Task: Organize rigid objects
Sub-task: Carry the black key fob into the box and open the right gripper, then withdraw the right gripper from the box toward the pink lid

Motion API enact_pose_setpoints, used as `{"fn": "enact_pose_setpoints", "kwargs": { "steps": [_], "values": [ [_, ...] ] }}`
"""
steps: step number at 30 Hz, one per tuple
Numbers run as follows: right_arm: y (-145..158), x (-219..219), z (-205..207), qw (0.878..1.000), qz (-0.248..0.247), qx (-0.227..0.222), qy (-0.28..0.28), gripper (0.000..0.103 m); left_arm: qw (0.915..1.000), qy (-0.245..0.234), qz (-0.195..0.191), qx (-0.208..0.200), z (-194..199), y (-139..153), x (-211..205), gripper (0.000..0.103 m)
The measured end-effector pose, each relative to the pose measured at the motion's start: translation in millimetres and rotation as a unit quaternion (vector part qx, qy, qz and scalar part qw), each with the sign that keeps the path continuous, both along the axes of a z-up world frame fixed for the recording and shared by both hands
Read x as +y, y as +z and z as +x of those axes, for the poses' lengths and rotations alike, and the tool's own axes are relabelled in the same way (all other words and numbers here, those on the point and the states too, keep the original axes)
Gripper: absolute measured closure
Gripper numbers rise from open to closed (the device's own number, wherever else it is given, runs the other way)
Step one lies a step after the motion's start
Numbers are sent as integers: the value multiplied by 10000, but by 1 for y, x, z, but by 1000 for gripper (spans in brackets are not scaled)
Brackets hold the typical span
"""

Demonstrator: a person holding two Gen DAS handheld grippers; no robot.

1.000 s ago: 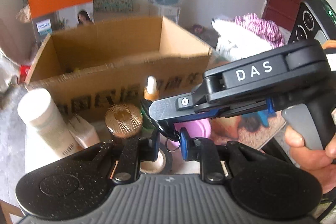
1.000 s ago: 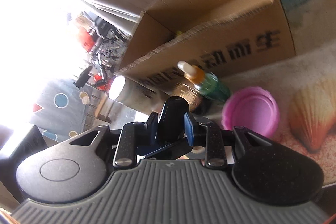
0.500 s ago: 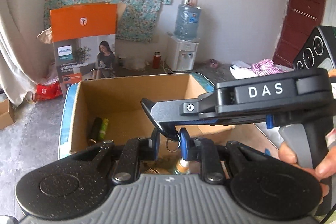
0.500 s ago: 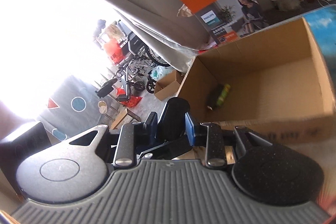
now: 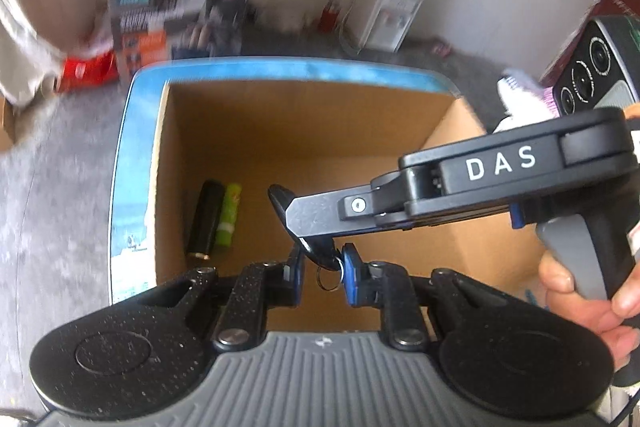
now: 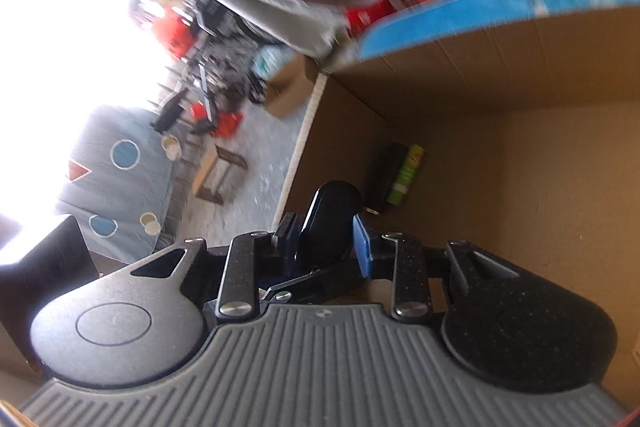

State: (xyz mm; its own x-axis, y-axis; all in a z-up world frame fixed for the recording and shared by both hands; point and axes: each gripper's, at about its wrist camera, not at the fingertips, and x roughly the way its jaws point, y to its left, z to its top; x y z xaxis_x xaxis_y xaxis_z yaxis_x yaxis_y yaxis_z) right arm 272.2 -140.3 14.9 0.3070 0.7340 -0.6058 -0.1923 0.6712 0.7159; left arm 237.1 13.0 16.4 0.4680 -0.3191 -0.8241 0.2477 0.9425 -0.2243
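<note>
Both tongs share one small load above the open cardboard box [image 5: 304, 131]. The right tongs [image 6: 324, 239] pinch the black fob [image 6: 330, 219] across its width, the blue pads pressed to either flank. In the left wrist view the same fob [image 5: 280, 197] juts past the tip of the right tool, and a small metal ring [image 5: 330, 279] hangs at its lower end. The left tongs [image 5: 323, 277] are pressed together around that ring end; whether the pads bite the ring itself or the dark tail of the fob is hard to tell, since the parts overlap there.

The relation that counts is this: the fob's long axis runs from the left tongs up and away toward the box's far wall, with the box floor lying below and ahead of both tools. Two things already lie on that floor near the left wall, a black tube [image 5: 206, 219] and a green tube [image 5: 229, 215], side by side and touching, their long axes pointing away from the camera. My judgement is that the fob is bound for the bare floor to the right of them, and that both grips must let go for it to drop. The right hand [image 5: 588, 291] grips the tool's grey handle at the picture's edge.
</note>
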Motion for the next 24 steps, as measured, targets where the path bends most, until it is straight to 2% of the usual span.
{"fn": "enact_pose_setpoints", "kwargs": {
  "steps": [2, 6, 12, 15, 18, 24],
  "values": [
    [-16, 5, 17, 9995, 40, 312, -1, 75, 9997, 60, 168, 170, 13, -8, 3, 83],
    [-44, 15, 45, 9968, 204, 778, -25, 73, 9978, 142, 596, 252, 26, -17, 1, 82],
    [-68, 21, 56, 9925, 406, 1148, -63, 68, 9968, 147, 784, 99, 25, -13, -1, 75],
    [-76, 21, 57, 9914, 494, 1206, -129, 63, 9969, 154, 769, 65, 25, -12, -1, 72],
    [-79, 19, 57, 9904, 560, 1250, -178, 63, 9969, 195, 760, -19, 22, -7, -2, 70],
    [-64, 10, 45, 9915, 702, 1065, -252, 63, 9978, 218, 579, -250, 4, 13, -3, 65]
  ]
}}
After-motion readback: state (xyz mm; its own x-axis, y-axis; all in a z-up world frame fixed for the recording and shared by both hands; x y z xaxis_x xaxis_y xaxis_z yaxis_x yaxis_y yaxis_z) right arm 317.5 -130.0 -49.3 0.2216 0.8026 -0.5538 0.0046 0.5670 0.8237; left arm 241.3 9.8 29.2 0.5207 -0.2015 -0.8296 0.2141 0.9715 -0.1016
